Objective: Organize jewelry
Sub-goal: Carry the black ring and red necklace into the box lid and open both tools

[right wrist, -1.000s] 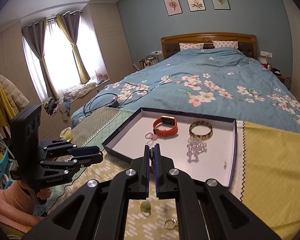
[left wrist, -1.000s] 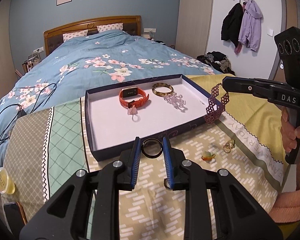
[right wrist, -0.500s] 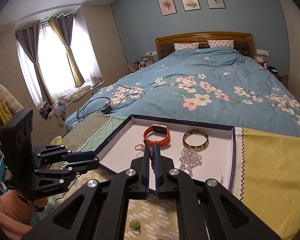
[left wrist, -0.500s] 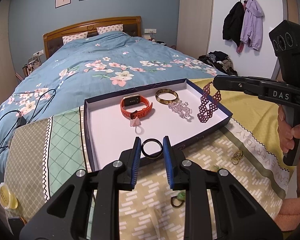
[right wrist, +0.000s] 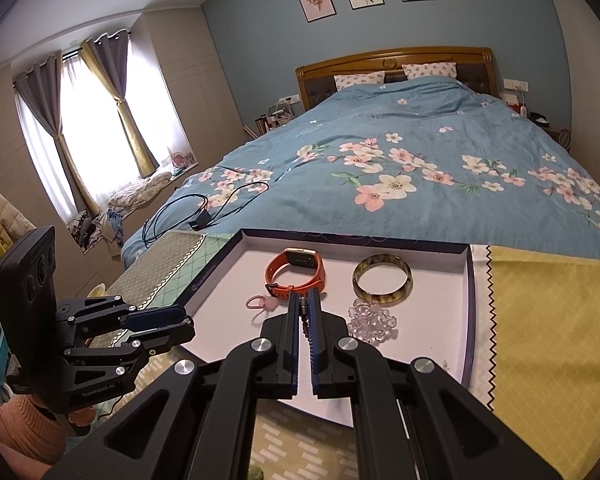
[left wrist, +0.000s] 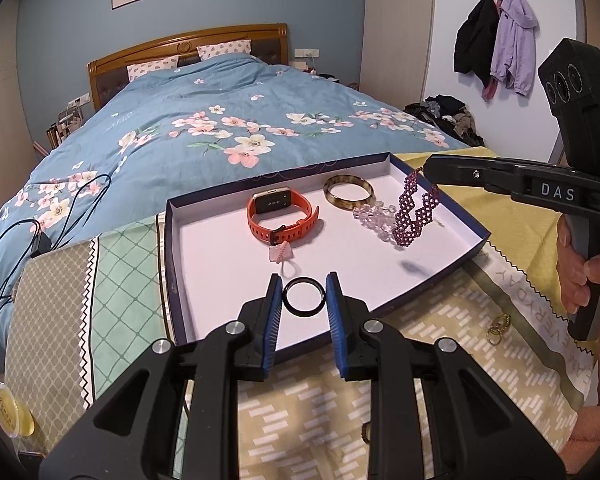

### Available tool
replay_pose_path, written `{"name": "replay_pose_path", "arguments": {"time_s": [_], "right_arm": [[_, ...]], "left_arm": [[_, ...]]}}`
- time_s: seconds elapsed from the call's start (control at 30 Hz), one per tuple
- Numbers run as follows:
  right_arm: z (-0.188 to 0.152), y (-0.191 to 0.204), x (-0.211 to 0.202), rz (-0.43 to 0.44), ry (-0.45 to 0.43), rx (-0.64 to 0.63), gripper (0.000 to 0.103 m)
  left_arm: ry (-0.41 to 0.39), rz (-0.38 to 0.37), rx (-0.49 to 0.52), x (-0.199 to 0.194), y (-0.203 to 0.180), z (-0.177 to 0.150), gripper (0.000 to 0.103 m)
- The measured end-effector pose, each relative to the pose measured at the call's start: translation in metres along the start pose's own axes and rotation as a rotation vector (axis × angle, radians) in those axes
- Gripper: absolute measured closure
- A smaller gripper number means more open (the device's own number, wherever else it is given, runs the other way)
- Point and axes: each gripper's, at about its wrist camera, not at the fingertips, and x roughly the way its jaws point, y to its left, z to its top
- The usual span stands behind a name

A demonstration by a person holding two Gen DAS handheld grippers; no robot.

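My left gripper point(left wrist: 303, 294) is shut on a black ring point(left wrist: 303, 296) and holds it above the near edge of the white-lined box tray point(left wrist: 220, 312). My right gripper point(right wrist: 305, 306) is shut on a purple beaded necklace point(left wrist: 414, 214), which hangs over the tray's right part beside clear crystal beads point(left wrist: 374, 218). In the tray lie an orange watch point(left wrist: 280, 218), a tortoiseshell bangle point(left wrist: 350, 196) and a pink charm point(left wrist: 281, 253). The right wrist view shows the watch point(right wrist: 298, 270), the bangle point(right wrist: 382, 280) and the crystal beads point(right wrist: 372, 320).
The tray rests on a patterned cloth point(left wrist: 300, 420) at the foot of a blue floral bed point(left wrist: 220, 132). A gold ring charm point(left wrist: 498, 324) lies on the cloth to the right. A black cable point(left wrist: 40, 220) lies on the left; a yellow disc point(left wrist: 10, 410) sits at lower left.
My right gripper carried the purple necklace from the tray's right edge to over the tray, next to the crystal beads. My left gripper moved forward with the black ring to above the tray's near edge.
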Motion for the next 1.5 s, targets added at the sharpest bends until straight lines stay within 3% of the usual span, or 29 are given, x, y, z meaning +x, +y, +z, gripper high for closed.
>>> {"name": "replay_pose_path", "arguments": {"time_s": [1.5], "right_arm": [[0.008, -0.023, 0.031, 0.003, 0.036, 0.078, 0.1]], "left_arm": [[0.108, 0.017, -0.022, 0.06, 0.012, 0.012, 0.081]]}}
